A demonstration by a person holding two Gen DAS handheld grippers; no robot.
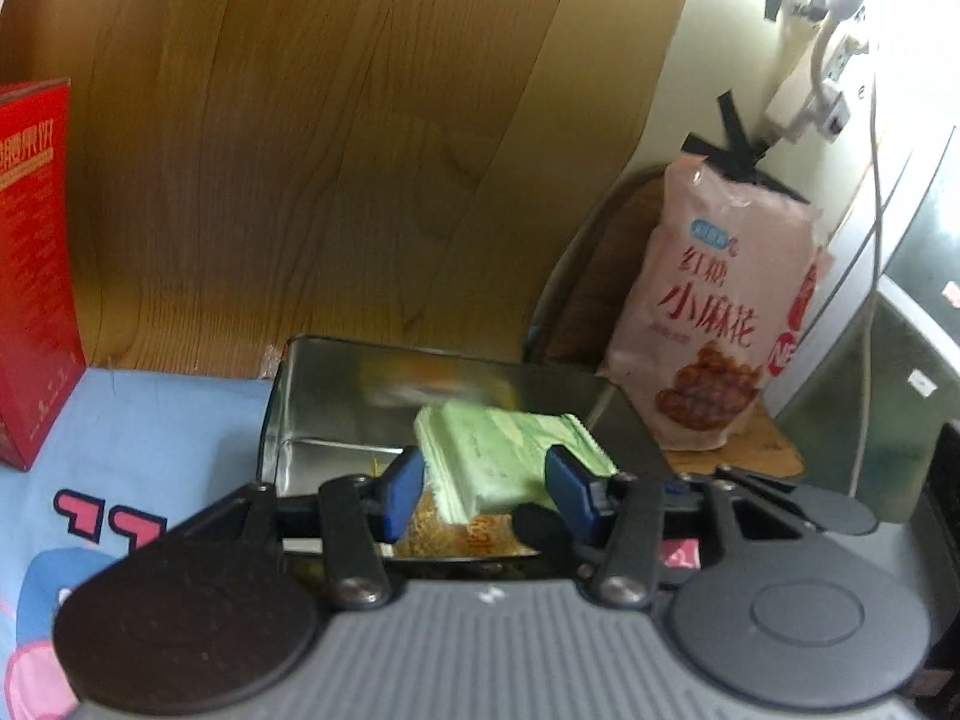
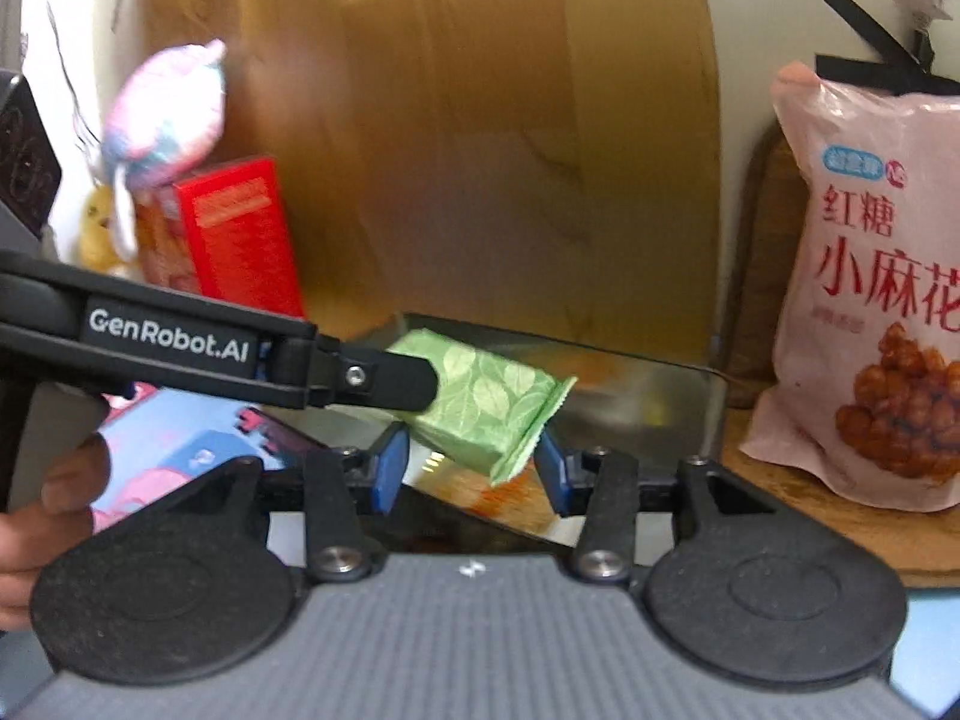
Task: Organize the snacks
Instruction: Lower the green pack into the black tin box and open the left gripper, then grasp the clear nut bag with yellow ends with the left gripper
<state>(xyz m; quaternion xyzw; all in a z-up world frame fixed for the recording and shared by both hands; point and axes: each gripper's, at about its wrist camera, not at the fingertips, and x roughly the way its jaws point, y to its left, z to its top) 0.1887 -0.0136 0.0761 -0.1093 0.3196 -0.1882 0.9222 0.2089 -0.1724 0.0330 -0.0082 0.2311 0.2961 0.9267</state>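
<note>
At nine o'clock in the left wrist view a red box (image 1: 30, 264) stands upright on the blue printed cloth (image 1: 150, 432) that covers the counter, pushed back toward the wood-grain board (image 1: 300, 150), probably to keep it clear of the work. Toward the middle sits the open metal tin (image 1: 336, 396), its shiny walls bare on the left side and orange-printed packets (image 1: 474, 531) lying in its near end; it looks like the place where the snacks are being gathered. Over the tin, at about six o'clock of the frame's centre, the left gripper (image 1: 485, 486) holds a green leaf-patterned snack packet (image 1: 510, 450). The right wrist view shows one black finger (image 2: 390, 381) of the left gripper laid flat against the packet's side, so it is gripped and carried above the tin, tilted, with its crimped end pointing down to five o'clock. A hand (image 2: 48, 516) at eight o'clock holds that tool.

The right gripper (image 2: 467, 471) sits just below the packet with its blue pads (image 2: 390, 468) either side of the lower crimped edge; whether they press on it I cannot tell, though the placing suggests it is steadying or taking over the packet. At three o'clock a pink bag of brown-sugar twists (image 2: 870, 300) leans upright on a wooden board (image 2: 780, 480) beside the tin, not yet sorted.
</note>
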